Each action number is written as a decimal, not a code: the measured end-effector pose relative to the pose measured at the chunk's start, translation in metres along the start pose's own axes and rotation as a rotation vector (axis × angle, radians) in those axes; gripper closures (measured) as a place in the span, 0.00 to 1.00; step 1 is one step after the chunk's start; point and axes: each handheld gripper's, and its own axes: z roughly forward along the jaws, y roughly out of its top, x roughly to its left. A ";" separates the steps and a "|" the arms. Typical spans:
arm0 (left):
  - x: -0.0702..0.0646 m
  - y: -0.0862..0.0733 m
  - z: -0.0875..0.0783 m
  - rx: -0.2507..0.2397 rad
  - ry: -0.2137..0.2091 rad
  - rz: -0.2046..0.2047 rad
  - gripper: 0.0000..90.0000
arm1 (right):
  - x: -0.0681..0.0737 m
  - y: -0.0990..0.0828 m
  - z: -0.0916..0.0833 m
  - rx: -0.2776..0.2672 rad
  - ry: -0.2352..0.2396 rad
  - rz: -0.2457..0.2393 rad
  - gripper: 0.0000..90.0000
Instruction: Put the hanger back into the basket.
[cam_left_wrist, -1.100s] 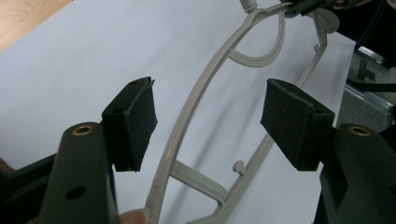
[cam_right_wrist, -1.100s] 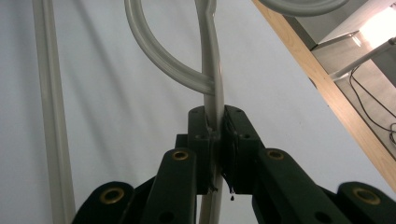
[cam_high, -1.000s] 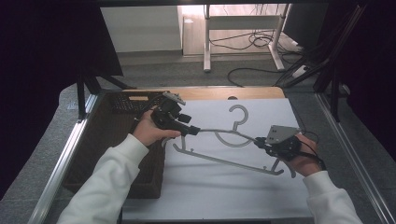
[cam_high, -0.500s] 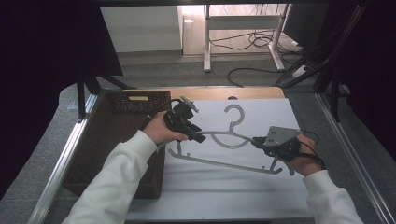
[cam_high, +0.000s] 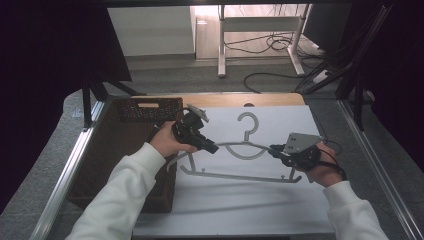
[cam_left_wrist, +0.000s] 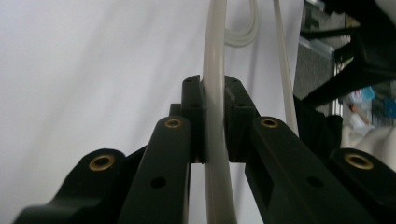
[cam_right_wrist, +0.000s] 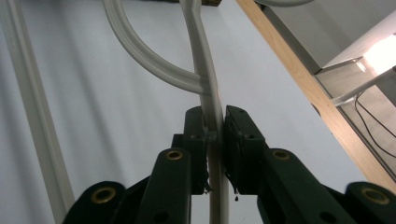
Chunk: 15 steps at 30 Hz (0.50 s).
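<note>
So the grey hanger lies flat on the white sheet, middle of the high view, long axis running left to right across the frame, hook toward the top. Left gripper has just been closing and now pinches the left shoulder bar. Right gripper has the right shoulder between its pads, which just eased a touch; looks like contact to me, hard to be sure. Each hand sits at its own end, the brown basket at the left.

Your hanger lies on the sheet covering the tabletop; the basket sits to its left, overlapping the sheet's edge.
</note>
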 end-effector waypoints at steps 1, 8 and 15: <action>0.000 0.000 0.000 0.000 0.000 0.000 0.91 | 0.001 0.000 0.000 -0.009 -0.014 0.012 0.70; 0.002 -0.012 -0.010 -0.036 0.051 -0.046 0.91 | 0.011 0.002 -0.003 -0.050 -0.080 0.118 0.40; -0.005 -0.021 -0.028 -0.102 0.092 -0.047 0.91 | 0.026 -0.005 -0.022 -0.144 -0.059 0.226 0.39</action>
